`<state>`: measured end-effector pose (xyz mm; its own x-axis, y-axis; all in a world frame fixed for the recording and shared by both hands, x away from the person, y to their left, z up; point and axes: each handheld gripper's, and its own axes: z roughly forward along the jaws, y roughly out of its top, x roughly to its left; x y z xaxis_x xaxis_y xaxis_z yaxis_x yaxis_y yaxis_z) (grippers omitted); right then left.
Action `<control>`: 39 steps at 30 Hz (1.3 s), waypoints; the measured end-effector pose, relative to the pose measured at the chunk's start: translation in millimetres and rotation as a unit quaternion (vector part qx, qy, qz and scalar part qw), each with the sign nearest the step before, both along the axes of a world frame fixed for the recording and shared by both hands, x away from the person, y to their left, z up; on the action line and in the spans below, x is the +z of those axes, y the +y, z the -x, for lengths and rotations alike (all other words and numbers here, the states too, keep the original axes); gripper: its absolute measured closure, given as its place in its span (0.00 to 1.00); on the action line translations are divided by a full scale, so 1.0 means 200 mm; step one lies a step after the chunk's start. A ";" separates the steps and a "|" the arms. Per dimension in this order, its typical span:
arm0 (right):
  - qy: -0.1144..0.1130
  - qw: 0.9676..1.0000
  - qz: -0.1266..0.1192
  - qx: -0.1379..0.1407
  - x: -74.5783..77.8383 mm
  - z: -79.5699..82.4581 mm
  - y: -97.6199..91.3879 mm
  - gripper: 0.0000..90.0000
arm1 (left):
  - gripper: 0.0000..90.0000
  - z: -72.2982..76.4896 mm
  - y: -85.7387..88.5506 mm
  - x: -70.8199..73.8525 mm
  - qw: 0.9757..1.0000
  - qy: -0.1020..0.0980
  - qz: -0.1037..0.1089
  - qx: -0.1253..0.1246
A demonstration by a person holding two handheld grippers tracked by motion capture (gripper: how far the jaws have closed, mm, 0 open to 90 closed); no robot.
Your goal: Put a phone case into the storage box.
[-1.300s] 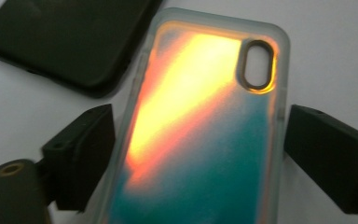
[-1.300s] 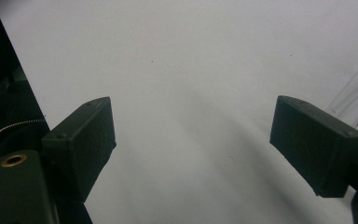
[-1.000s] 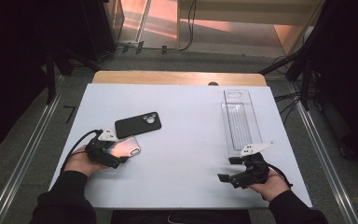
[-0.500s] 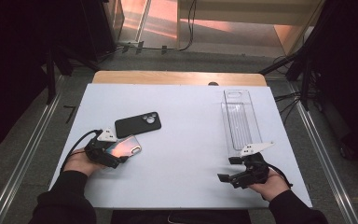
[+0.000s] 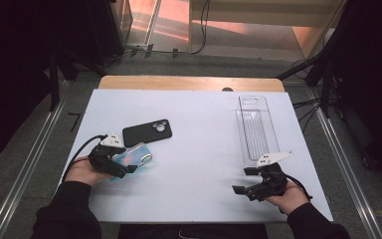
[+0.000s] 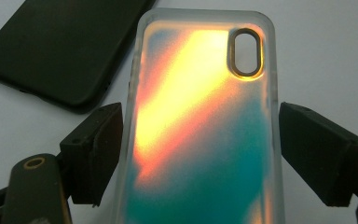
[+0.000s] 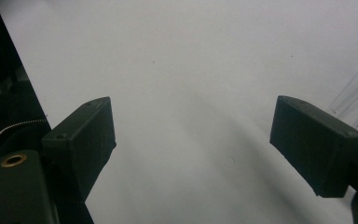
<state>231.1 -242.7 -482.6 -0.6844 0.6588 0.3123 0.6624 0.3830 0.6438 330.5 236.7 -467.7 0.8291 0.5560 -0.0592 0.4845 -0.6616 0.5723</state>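
high view: the left gripper (image 5: 124, 168) straddles the shimmering phone case (image 5: 134, 157) lying flat beside the black phone case (image 5: 147, 132), near the table (image 5: 199, 119) edge. left gripper view: the jaws have eased inward, the left one touching the case and a sliver of gap at the right, likely lining up a grab. right gripper view: the right gripper (image 7: 191, 140) idles, jaws wide over bare table.

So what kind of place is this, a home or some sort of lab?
Most likely a lab or recording studio, not a home. A bare white table stands among metal floor rails, dark stands and loose cables, with just two phone cases and a clear tray laid out.
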 end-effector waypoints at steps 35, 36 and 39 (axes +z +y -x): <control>-0.009 1.000 -0.002 -0.005 0.01 0.00 0.00 0.14 | 0.18 0.10 -0.29 0.17 0.991 0.009 0.088 0.102; -0.009 1.000 -0.001 -0.005 0.01 0.00 0.00 0.14 | 0.18 0.10 -0.31 0.17 0.991 0.007 0.089 0.101; -0.010 1.000 -0.003 -0.007 0.01 0.00 0.00 0.14 | 0.18 0.11 -0.34 0.17 0.990 0.001 0.093 0.102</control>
<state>230.9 -242.7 -479.8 -0.6815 0.6661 0.3030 0.6546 0.3698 0.6593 308.6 168.3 -433.9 0.7008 0.6910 -0.1774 0.5982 -0.4336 0.6739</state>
